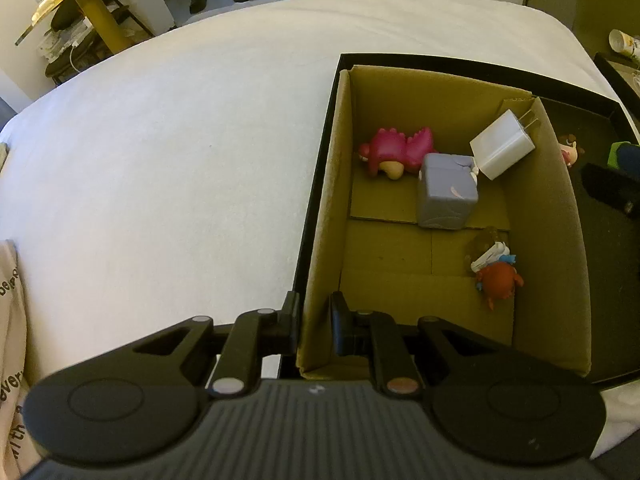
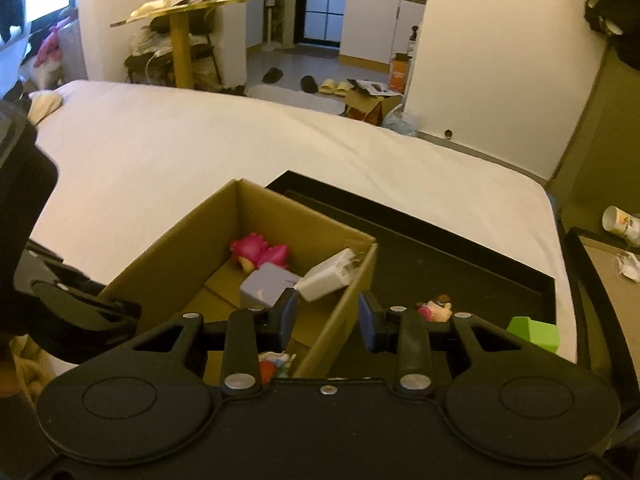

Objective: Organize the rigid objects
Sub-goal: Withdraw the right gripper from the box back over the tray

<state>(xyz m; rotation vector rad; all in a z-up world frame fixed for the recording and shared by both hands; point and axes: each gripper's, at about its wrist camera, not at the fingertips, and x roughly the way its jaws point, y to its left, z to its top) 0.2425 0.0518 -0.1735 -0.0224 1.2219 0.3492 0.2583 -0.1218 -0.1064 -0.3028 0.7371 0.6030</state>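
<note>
Nearest to us, the left gripper point(image 1: 314, 322) is clamped on the near-left wall of the brown cardboard box point(image 1: 324, 216), one finger outside and one inside. The right gripper point(image 2: 328, 316) straddles the box's right wall with its jaws nearly together, holding nothing that we can see. Just beyond its right finger, in the flat black tray point(image 2: 460, 264), lie a small pink and brown figurine point(image 2: 436, 307) and a green block point(image 2: 534, 332), both on the right hand's side. Farther inside the box rest a lilac cube point(image 1: 446, 192), a white charger point(image 1: 502, 146) and a magenta dinosaur toy point(image 1: 396, 150). All of this stands on a white bed point(image 1: 180, 152), with a cluttered room behind.
</note>
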